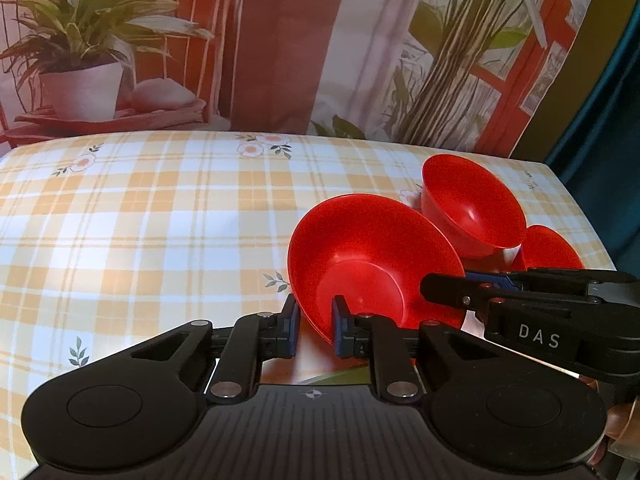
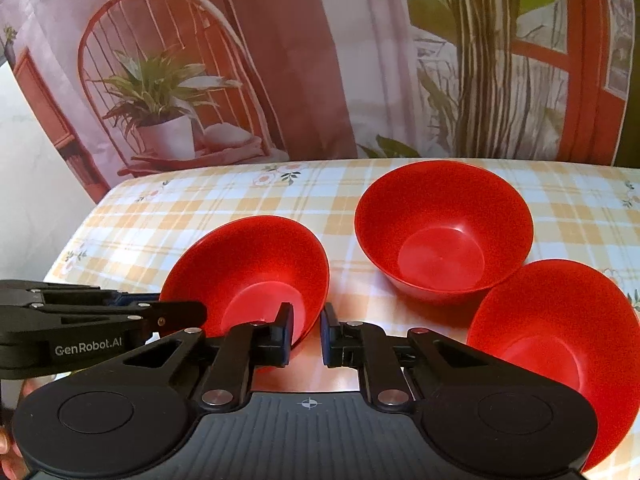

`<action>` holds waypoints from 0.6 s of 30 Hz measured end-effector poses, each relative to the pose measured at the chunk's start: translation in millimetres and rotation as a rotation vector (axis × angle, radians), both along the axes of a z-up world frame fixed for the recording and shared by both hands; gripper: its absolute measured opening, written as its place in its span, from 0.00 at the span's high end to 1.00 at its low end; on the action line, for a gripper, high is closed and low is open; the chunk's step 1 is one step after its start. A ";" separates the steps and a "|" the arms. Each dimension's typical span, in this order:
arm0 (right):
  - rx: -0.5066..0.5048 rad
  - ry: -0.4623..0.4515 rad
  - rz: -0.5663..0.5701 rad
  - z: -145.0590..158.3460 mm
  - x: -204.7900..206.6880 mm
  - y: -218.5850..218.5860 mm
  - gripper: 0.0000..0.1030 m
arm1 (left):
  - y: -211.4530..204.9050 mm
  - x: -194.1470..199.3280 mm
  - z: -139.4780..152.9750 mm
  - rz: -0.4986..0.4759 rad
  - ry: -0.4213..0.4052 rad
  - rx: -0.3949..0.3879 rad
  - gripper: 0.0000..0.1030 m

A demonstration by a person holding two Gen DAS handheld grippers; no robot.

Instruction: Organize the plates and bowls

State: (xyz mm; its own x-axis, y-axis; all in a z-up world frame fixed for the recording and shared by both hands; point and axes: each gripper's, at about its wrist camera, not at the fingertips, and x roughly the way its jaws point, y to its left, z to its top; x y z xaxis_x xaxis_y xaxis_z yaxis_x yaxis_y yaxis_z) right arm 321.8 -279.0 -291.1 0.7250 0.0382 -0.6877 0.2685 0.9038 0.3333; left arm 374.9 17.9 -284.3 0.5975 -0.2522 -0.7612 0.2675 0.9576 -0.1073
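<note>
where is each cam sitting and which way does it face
Left wrist: on the left tool, facing forward and down over the checked tablecloth; its fingers clamp the rim of the nearest red bowl; the right tool enters from the right.
Right wrist: on the right tool, facing the same way; its fingers clamp that bowl; the left tool enters from the left.
Shared: that bowl, both tools, the printed backdrop.

Both grippers tilt downward, side by side: left gripper [image 1: 316, 330] and right gripper [image 2: 305, 334] with jaws clamped (each on one rim).
</note>
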 end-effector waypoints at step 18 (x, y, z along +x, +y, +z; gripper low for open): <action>-0.027 -0.090 -0.030 47.6 -31.2 -6.9 0.87 | -19.4 -28.4 42.9 -0.021 -0.111 0.019 0.83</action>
State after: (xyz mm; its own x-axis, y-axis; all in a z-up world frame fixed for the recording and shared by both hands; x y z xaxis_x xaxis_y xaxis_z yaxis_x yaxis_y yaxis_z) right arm 290.6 -285.9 -243.5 0.7843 -0.0025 -0.6203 0.2659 0.9048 0.3326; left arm 346.5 -1.4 -241.4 0.6729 -0.2514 -0.6957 0.2963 0.9533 -0.0579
